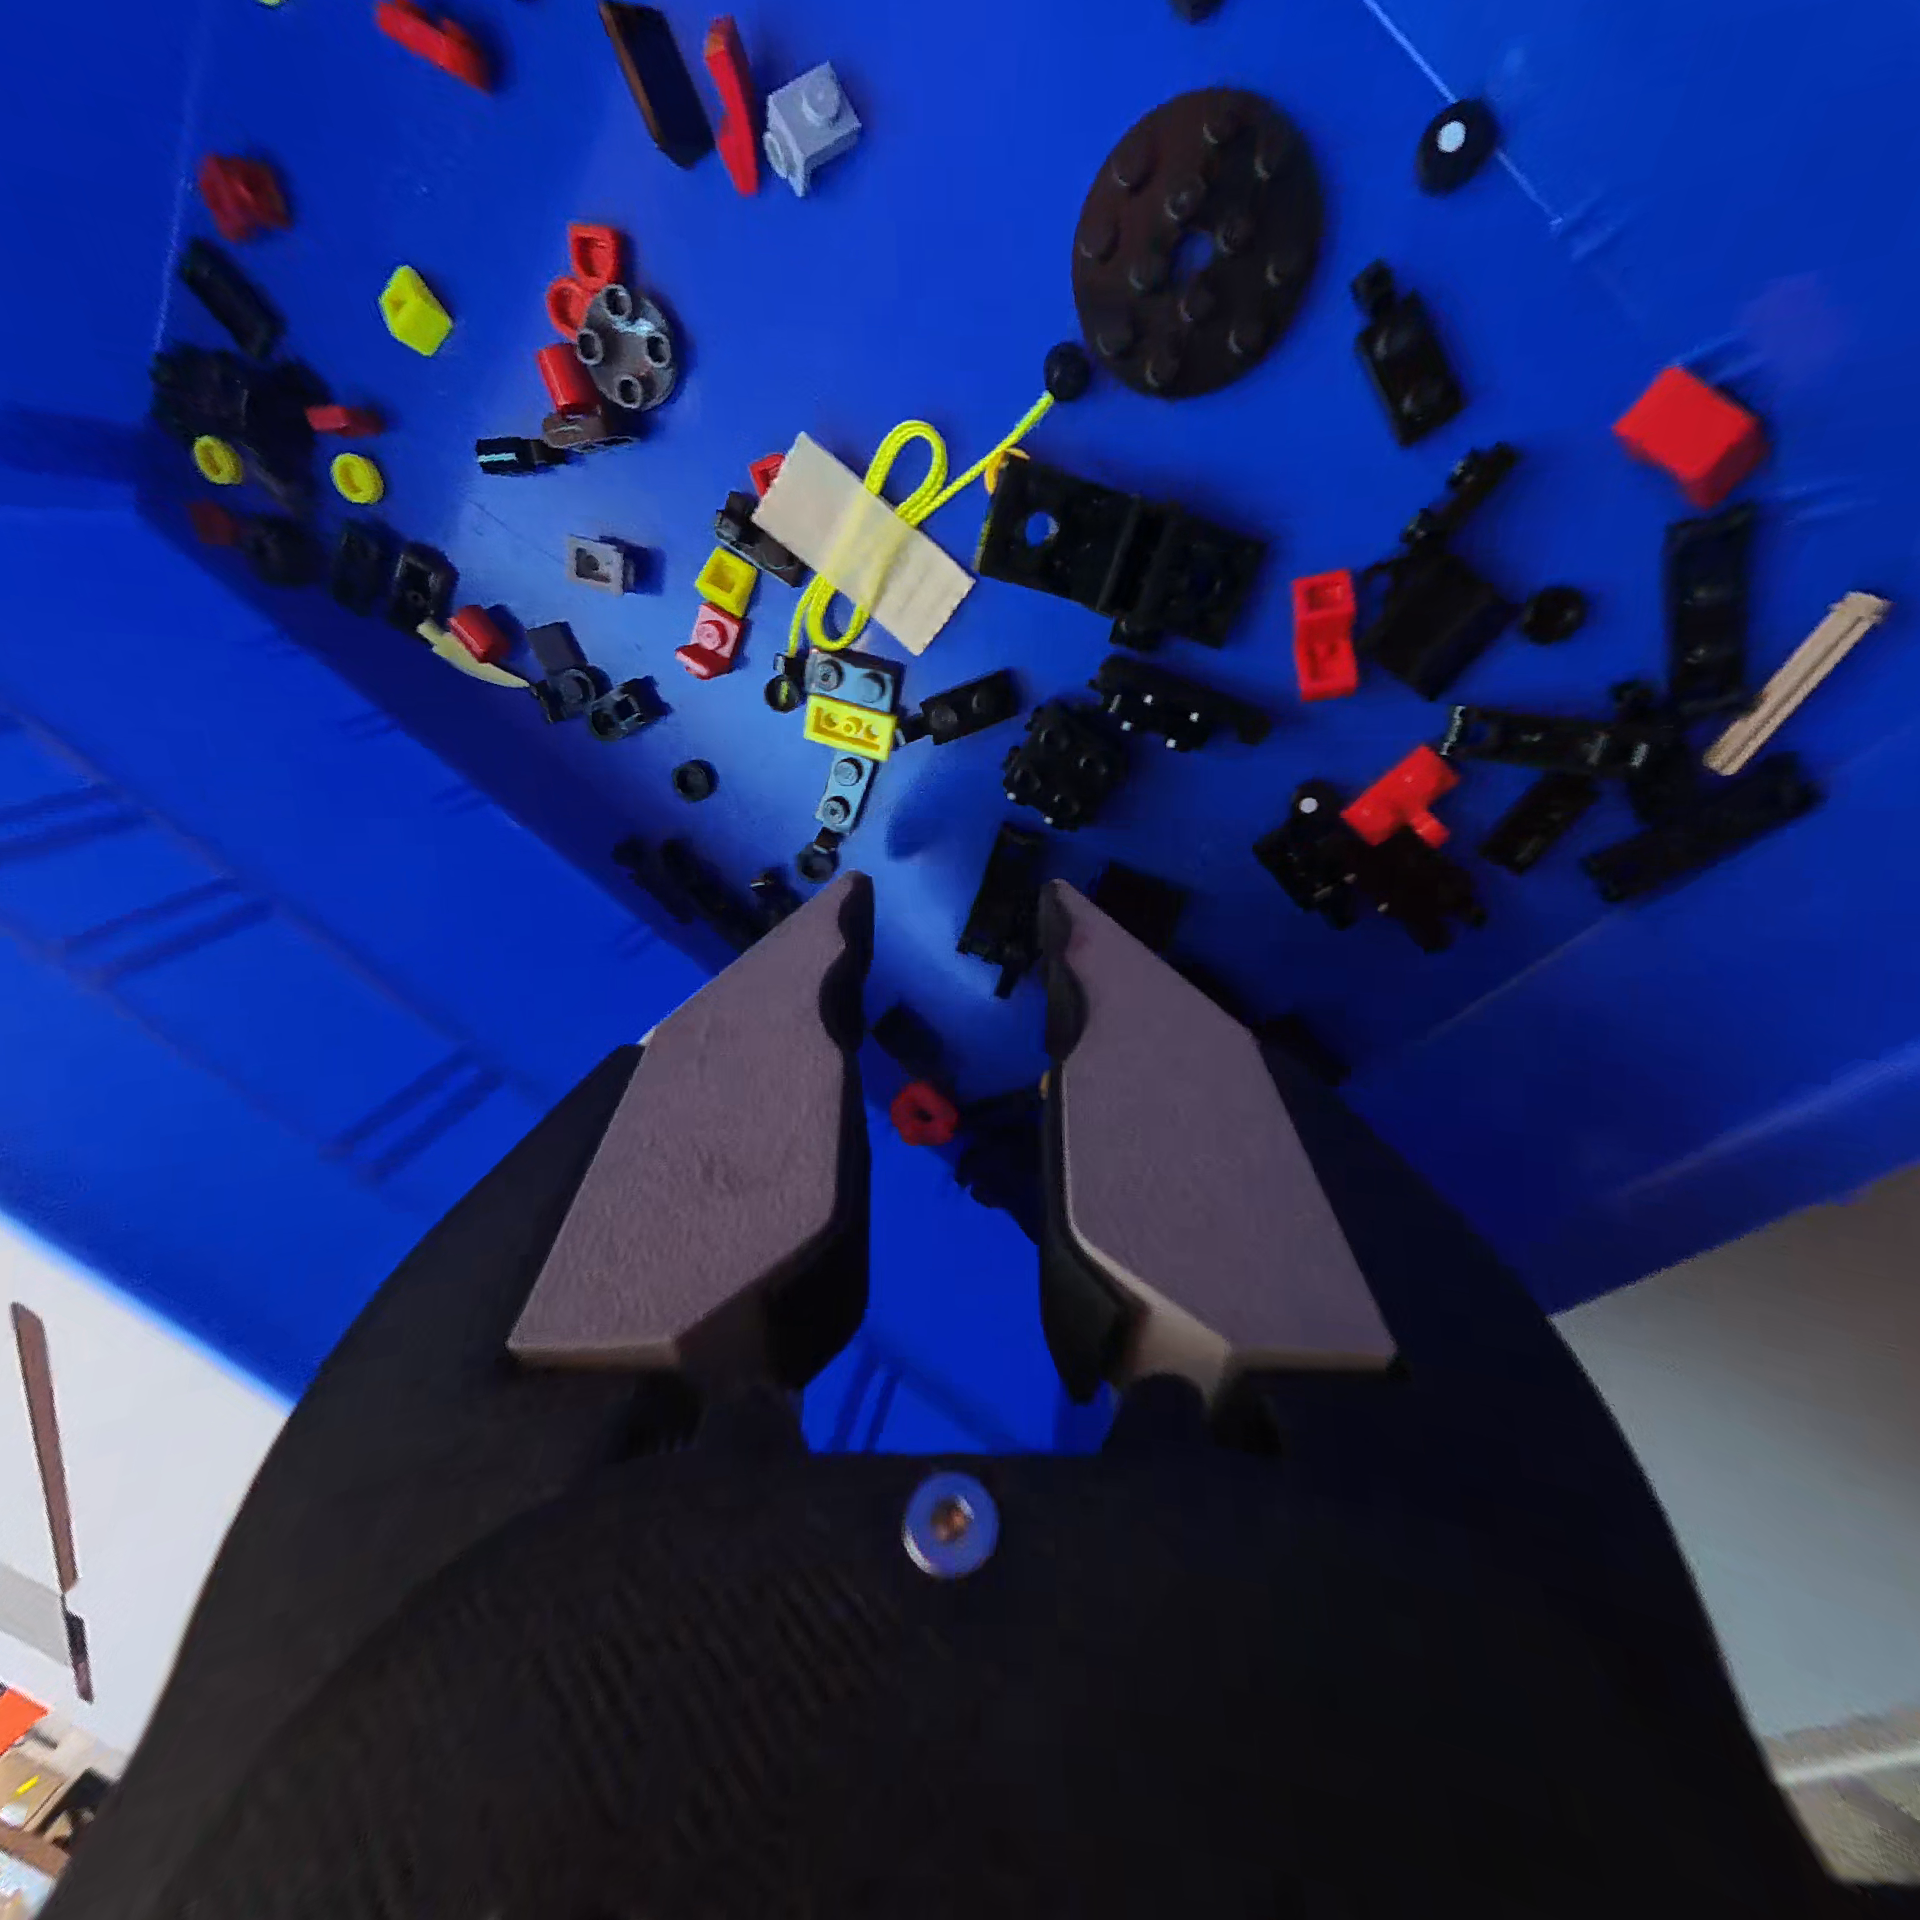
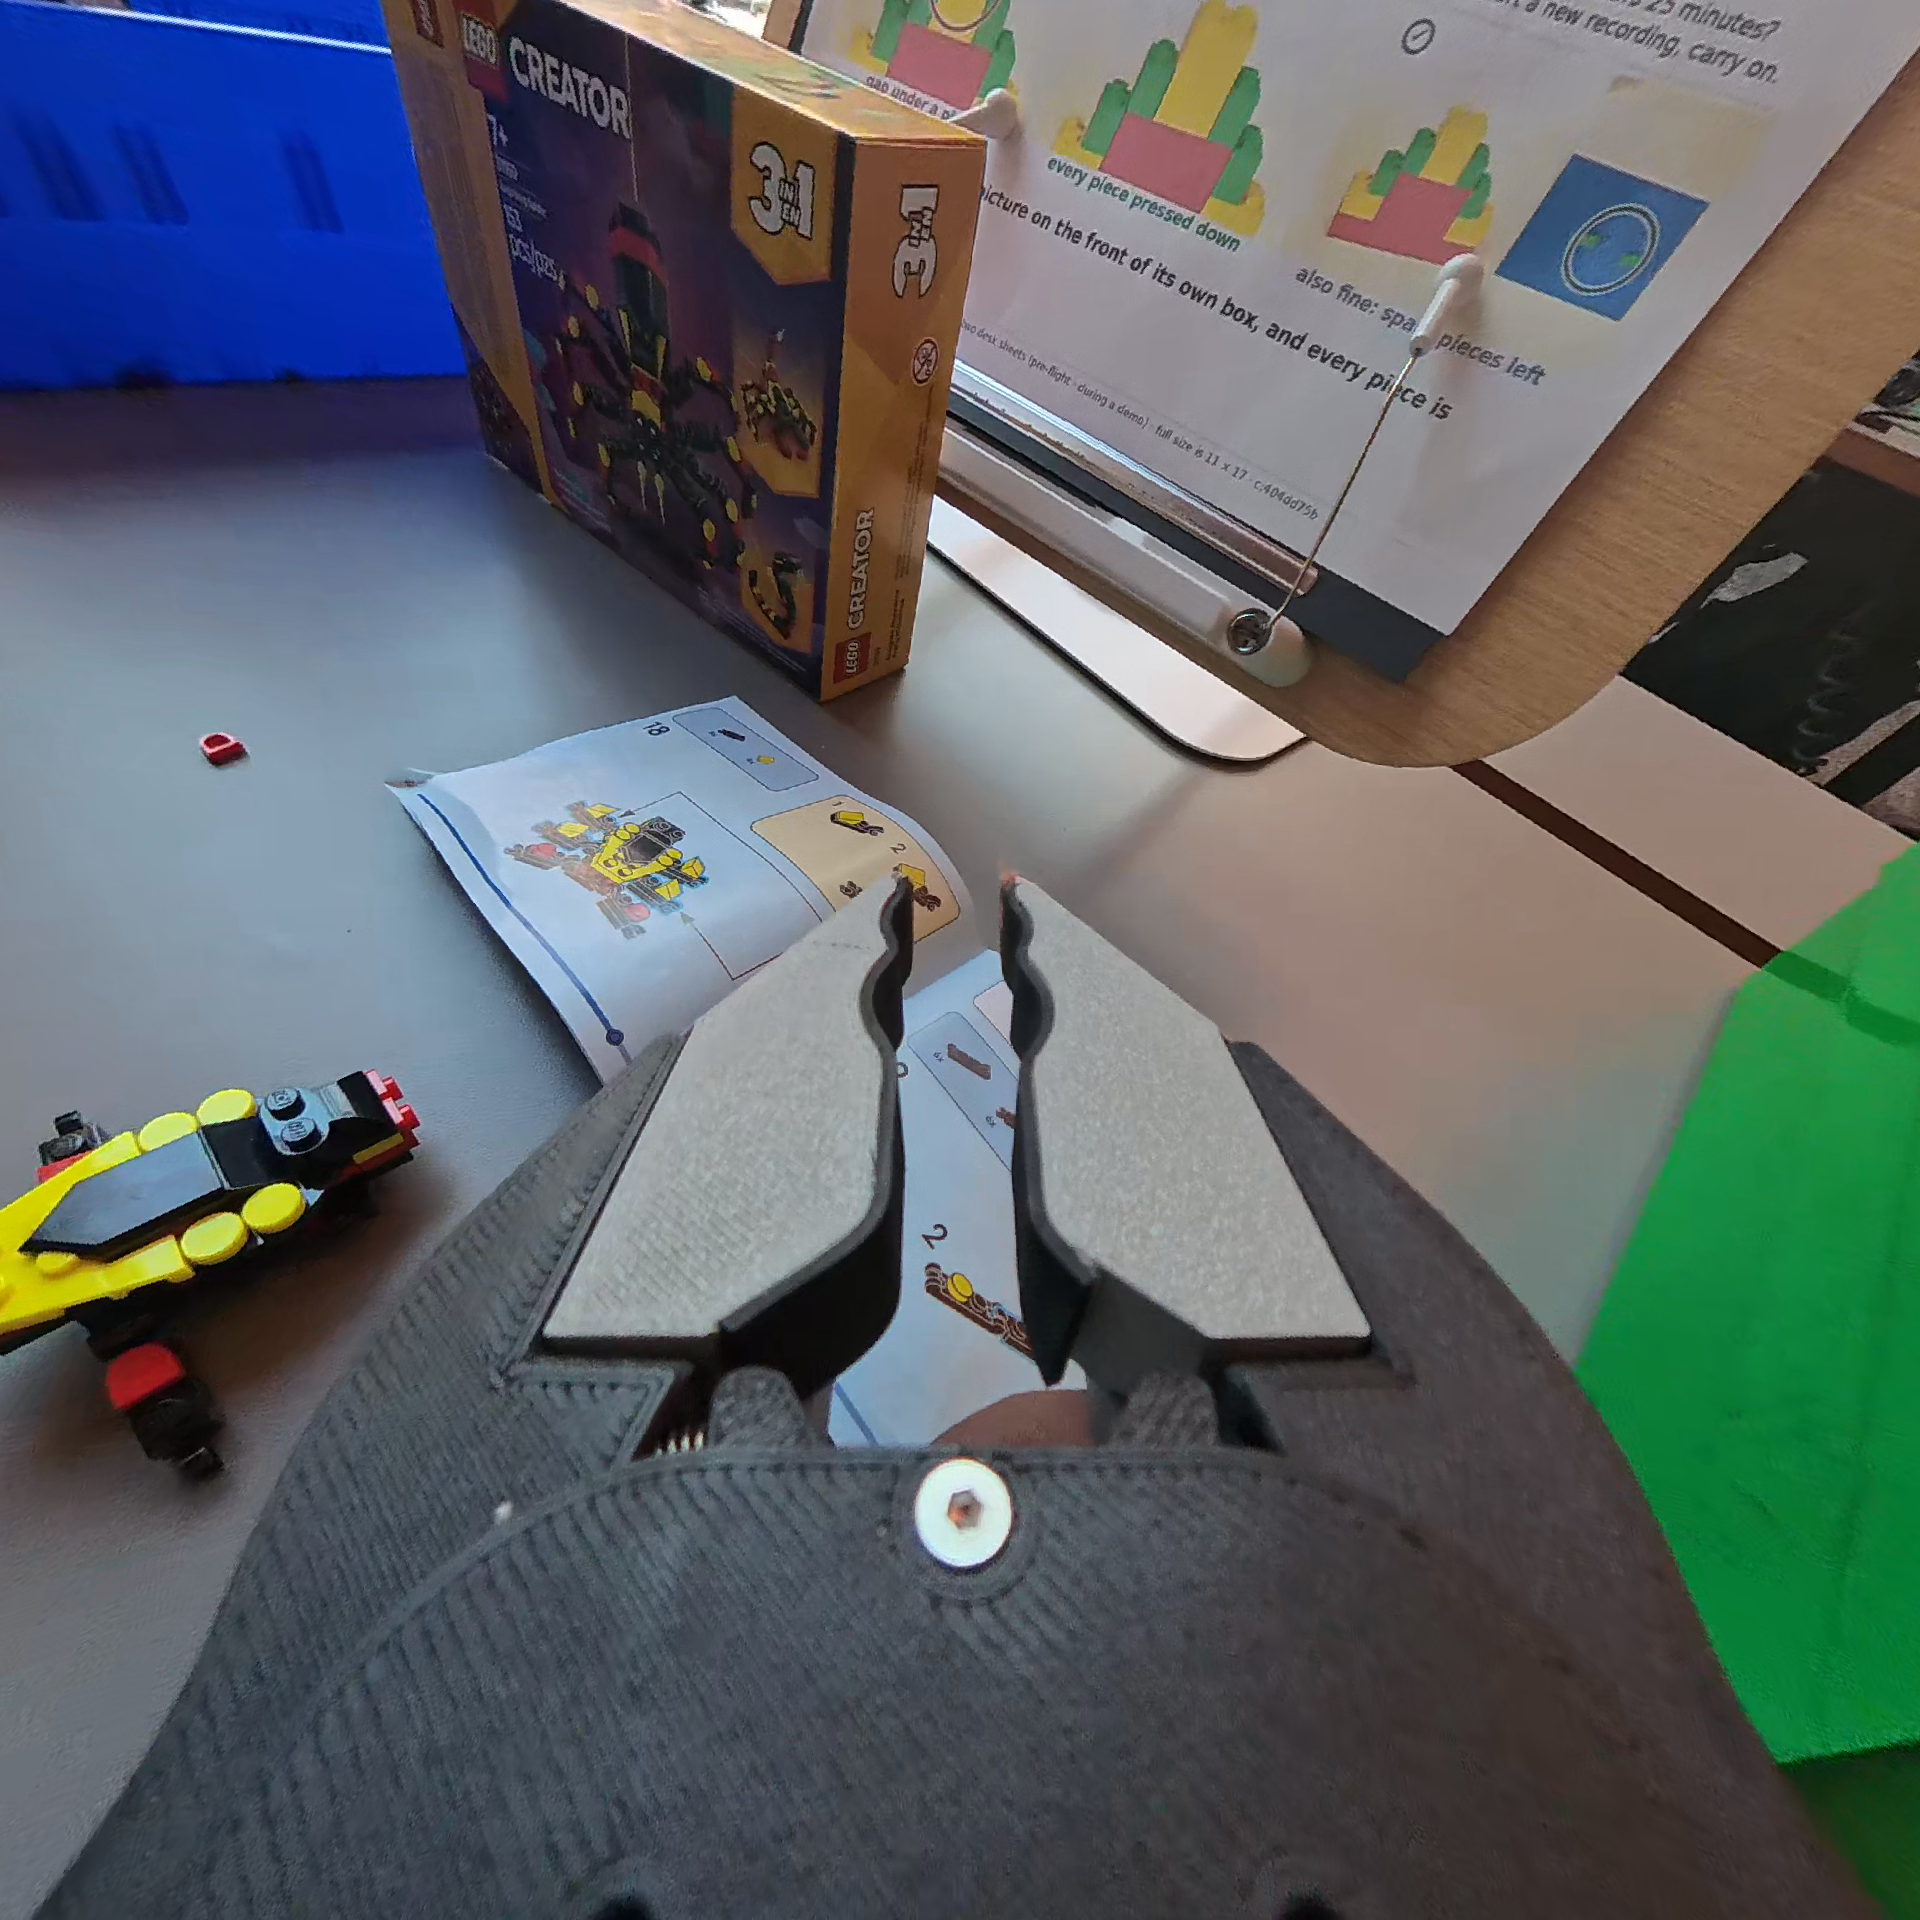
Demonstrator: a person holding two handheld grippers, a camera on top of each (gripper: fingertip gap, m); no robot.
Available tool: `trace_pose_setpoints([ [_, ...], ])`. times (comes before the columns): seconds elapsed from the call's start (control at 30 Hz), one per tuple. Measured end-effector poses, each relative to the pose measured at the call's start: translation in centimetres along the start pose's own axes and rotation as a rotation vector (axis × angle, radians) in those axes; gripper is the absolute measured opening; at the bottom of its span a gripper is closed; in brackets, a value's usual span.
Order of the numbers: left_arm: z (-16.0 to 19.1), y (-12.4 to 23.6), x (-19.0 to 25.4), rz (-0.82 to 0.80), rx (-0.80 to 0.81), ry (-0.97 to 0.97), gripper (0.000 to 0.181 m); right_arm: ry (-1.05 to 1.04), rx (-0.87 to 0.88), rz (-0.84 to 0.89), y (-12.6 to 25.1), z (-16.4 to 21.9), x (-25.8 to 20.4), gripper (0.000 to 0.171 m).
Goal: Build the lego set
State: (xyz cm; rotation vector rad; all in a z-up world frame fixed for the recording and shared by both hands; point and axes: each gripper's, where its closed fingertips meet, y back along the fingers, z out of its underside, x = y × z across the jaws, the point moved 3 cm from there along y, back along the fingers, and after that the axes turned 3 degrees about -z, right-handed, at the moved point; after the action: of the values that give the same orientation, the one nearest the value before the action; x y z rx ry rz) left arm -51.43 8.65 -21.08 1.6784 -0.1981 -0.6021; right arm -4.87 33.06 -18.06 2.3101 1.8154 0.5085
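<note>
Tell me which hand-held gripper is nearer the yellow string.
Left. The left hand-held gripper hangs open over the blue bin, just short of the yellow string. The right hand-held gripper hovers over the instruction booklet, outside the bin.

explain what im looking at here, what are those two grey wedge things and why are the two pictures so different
Those wedges are the fingers of two hand-held grippers, each carrying its own camera. The left gripper hangs open and empty over a blue bin of loose bricks, including a round black plate and a yellow string. The right gripper, also open and empty, points across a grey table at an instruction booklet, the set's box and a half-built yellow and black model.
</note>
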Motion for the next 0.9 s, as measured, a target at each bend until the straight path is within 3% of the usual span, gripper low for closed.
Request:
trace_pose_setpoints([
  [0.2,-0.2,-0.3,0.6,0.046,-0.015,-0.012,0.019,-0.025,0.017,-0.011,0.2,-0.1,0.2,0.012],
  [0.27,-0.2,-0.4,0.7,0.062,-0.018,0.004,0.007,-0.029,0.021,-0.013,0.2,-0.1,0.2,0.012],
  [0.53,0.2,0.3,-0.3,0.0,-0.03,-0.036,0.007,-0.008,0.023,-0.026,0.2,-0.2,-0.1,0.012],
  [0.67,-1.1,2.9,-2.6,-0.182,0.129,0.025,0.007,-0.007,0.026,-0.034,0.2,-0.2,-0.2,0.012],
  [0.9,-5.9,11.4,-3.2,-0.527,0.658,0.281,0.006,-0.018,0.022,-0.05,0.2,-0.2,-0.3,0.012],
])
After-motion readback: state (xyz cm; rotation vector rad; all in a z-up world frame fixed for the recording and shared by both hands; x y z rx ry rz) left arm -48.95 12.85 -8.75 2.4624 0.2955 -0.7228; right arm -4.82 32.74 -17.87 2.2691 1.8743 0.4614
